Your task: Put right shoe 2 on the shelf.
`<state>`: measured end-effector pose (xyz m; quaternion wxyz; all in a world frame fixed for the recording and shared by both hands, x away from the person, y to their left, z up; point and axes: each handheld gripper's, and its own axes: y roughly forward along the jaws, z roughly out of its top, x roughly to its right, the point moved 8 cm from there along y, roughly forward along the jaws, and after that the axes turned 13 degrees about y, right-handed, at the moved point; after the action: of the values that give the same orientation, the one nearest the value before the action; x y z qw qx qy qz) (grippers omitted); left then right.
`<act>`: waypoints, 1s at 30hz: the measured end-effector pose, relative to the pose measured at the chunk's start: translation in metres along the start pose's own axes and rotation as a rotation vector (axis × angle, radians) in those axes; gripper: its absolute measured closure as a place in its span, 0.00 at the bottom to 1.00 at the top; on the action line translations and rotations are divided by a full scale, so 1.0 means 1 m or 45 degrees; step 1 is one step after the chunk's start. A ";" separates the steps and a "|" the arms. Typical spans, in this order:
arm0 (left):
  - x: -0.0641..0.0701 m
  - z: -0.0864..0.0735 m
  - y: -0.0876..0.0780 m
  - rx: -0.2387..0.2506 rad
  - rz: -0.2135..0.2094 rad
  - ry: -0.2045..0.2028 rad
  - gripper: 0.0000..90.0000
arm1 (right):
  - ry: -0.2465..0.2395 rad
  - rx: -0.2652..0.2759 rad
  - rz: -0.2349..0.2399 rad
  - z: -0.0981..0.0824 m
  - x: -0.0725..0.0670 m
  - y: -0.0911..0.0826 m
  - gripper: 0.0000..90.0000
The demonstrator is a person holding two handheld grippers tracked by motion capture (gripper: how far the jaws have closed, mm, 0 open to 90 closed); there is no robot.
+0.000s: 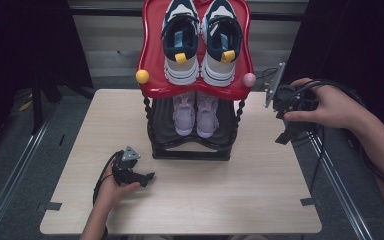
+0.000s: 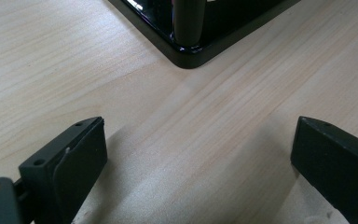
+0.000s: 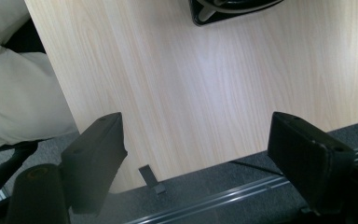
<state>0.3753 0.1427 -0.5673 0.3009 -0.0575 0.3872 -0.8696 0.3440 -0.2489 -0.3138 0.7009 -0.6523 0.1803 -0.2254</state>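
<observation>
high view: left gripper (image 1: 147, 176) rests on the table (image 1: 230, 195), jaws apart and empty; the shoe rack (image 1: 192, 145) stands just ahead of its fingers, nearer this hand. right gripper (image 1: 286, 136) hangs over the table's right edge, rack off to its left.
count: two navy-white sneakers (image 1: 200, 40) on the red shelf (image 1: 152, 60), two pink shoes (image 1: 196, 114) below, toes toward the person.
left gripper view: fingers (image 2: 74, 163) released, rack corner ahead.
right gripper view: fingers (image 3: 93, 158) spread, holding nothing; bare table ahead.
</observation>
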 end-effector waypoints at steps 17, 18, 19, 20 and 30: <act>0.000 0.000 0.000 -0.001 0.003 0.000 0.04 | -0.004 0.029 0.038 -0.002 -0.008 0.030 0.20; 0.000 0.000 0.000 -0.001 0.003 -0.001 0.04 | -0.007 0.032 0.043 -0.002 -0.008 0.031 0.20; 0.000 0.000 0.000 -0.001 0.004 -0.001 0.04 | -0.012 0.039 0.048 -0.003 -0.009 0.033 0.20; 0.000 0.000 0.000 -0.001 0.003 -0.001 0.04 | 0.001 0.039 0.051 -0.004 -0.010 0.035 0.20; 0.000 0.000 0.000 0.001 0.007 -0.001 0.04 | -0.012 0.044 0.051 -0.013 -0.015 0.057 0.20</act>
<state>0.3753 0.1426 -0.5673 0.3036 -0.0567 0.3869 -0.8688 0.3290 -0.2489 -0.3718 0.7172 -0.6374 0.1863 -0.2114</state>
